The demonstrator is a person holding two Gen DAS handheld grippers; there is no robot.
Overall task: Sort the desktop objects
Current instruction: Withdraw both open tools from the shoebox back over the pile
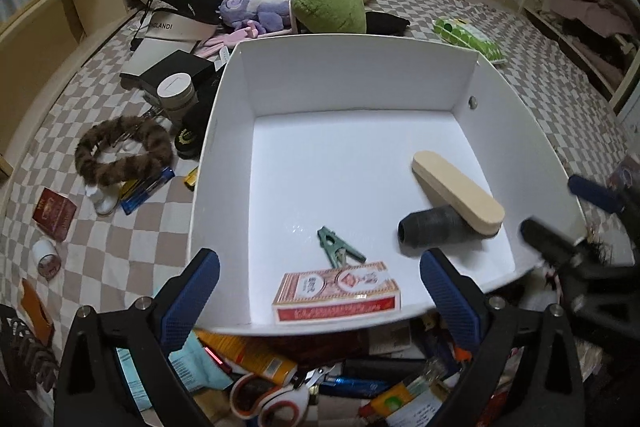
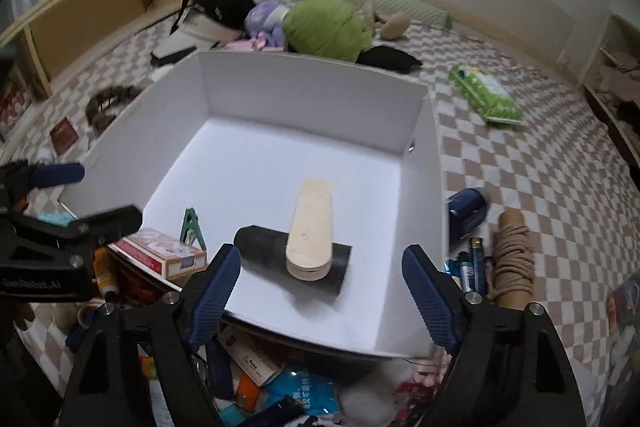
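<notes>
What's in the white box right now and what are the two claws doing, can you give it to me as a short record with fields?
container: white box, open top, on checkered bedding
items inside: red card box, green clip, black cylinder, wooden stick
stacking: wooden stick rests across the black cylinder
left claw: open, empty, at the near rim
right claw: open, empty, at the near rim
still outside: scissors, rope spool, batteries
</notes>
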